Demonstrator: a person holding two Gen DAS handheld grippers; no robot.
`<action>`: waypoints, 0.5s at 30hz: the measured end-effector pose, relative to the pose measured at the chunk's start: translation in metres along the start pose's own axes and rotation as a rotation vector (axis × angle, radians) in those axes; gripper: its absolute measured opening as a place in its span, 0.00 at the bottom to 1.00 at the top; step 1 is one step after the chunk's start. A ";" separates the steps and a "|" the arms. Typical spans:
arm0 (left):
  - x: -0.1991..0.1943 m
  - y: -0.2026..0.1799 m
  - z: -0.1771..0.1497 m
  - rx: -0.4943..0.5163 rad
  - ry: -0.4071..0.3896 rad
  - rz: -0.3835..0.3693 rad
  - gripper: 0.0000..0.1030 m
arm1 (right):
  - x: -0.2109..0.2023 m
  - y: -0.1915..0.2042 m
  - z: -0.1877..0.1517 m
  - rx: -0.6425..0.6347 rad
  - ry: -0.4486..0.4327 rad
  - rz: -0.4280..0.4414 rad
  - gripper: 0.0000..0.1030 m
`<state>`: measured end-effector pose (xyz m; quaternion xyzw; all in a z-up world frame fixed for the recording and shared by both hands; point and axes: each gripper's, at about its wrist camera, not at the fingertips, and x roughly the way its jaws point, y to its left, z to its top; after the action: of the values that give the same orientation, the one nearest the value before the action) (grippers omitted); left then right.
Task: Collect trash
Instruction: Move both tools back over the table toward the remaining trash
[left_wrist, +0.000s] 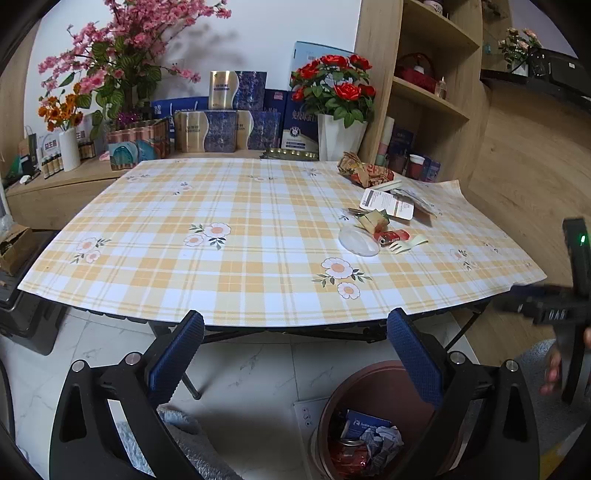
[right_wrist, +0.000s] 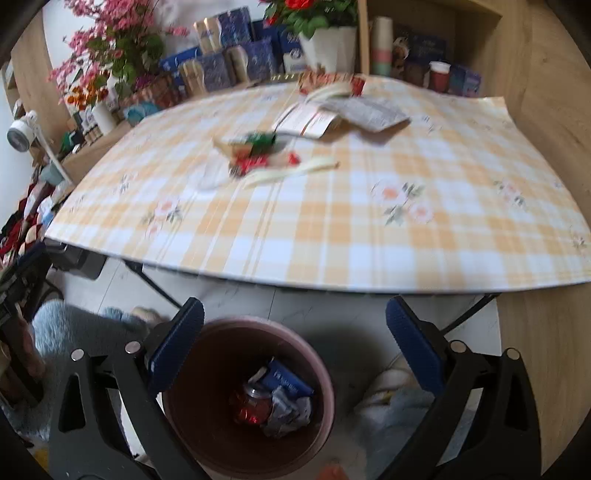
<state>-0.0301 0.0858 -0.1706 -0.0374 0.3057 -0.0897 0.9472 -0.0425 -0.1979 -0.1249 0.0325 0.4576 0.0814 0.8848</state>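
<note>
Right gripper (right_wrist: 294, 332): jaws spread wide, nothing between the blue pads (right_wrist: 177, 347). It hangs over the brown waste bin (right_wrist: 207, 424) on the floor, just off the table's near edge. In the bin: a red can (right_wrist: 251, 408), crumpled grey paper (right_wrist: 286, 411) and a blue carton (right_wrist: 288, 378), all touching.

Left gripper (left_wrist: 295, 347): jaws also apart, empty, hanging in front of the table edge, with the bin down by its right finger.

Table (left_wrist: 221, 295) carries a yellow plaid cloth with a flower print. Remaining trash sits in a cluster on the far right part: red-brown crumpled wrapper (left_wrist: 364, 171) at the back, white printed card (left_wrist: 388, 203) overlapping a grey foil pouch (left_wrist: 417, 201), green-and-tan wrapper (left_wrist: 373, 219), clear plastic lid (left_wrist: 358, 242), small red packet (left_wrist: 391, 236) and pale plastic fork (left_wrist: 406, 245). The lid, the packet and the fork lie just beside each other.

Right-wrist view is blurred, small items there are hard to read.
</note>
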 end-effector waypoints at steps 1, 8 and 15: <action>0.001 0.000 0.002 -0.002 0.002 0.001 0.94 | -0.002 -0.003 0.003 0.002 -0.007 -0.002 0.94; 0.005 0.003 0.029 -0.040 -0.026 -0.011 0.94 | -0.021 -0.026 0.033 0.016 -0.087 -0.018 0.94; 0.012 0.003 0.070 -0.043 -0.078 -0.019 0.94 | -0.024 -0.046 0.058 0.023 -0.124 -0.048 0.94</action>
<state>0.0213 0.0879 -0.1211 -0.0640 0.2699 -0.0907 0.9565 -0.0036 -0.2461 -0.0786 0.0366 0.4035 0.0529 0.9127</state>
